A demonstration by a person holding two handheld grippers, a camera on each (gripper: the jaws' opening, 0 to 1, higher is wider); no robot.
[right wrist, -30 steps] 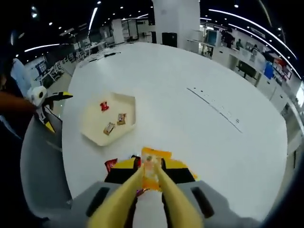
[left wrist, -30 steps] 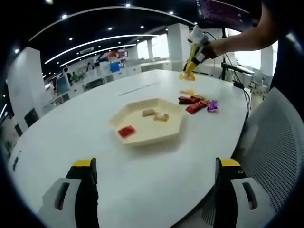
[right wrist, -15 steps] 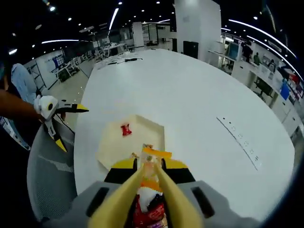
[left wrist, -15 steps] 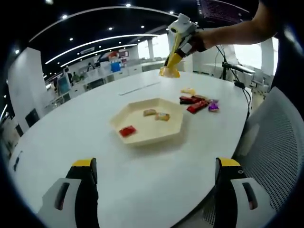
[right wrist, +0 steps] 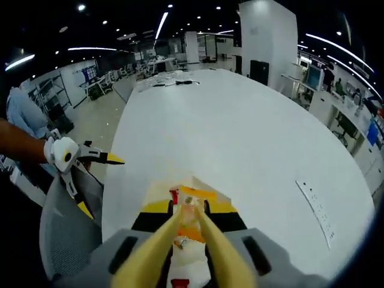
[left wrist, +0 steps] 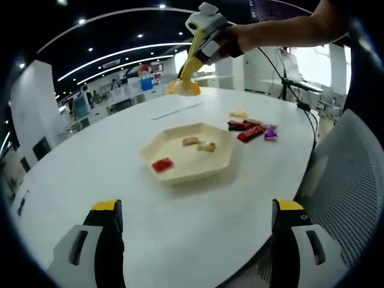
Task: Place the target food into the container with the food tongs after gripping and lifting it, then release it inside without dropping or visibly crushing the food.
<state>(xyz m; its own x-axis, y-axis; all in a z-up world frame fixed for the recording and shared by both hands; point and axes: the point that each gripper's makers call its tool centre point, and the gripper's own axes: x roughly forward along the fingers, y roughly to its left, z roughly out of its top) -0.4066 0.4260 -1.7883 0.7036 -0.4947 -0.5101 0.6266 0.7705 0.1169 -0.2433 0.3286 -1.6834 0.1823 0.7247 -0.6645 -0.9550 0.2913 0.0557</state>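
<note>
Your right hand-held gripper [right wrist: 191, 217] is clamped on yellow tongs [right wrist: 183, 240] pinching an orange-wrapped snack [right wrist: 193, 207] in the air over the cream hexagonal tray [left wrist: 186, 157] on the white worktop [left wrist: 90, 180]; your left hand-held gripper [left wrist: 195, 240] jaws stand wide apart

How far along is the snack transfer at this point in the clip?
Done: three wrapped snacks already lie in the hexagonal tray. In hand: the yellow tongs in the right gripper pinch an orange packet, held in the air above the table beyond the tray. Left: lower it into the tray and release; a pile of snacks waits beside the tray. The left gripper hangs open, holding nothing.
</note>
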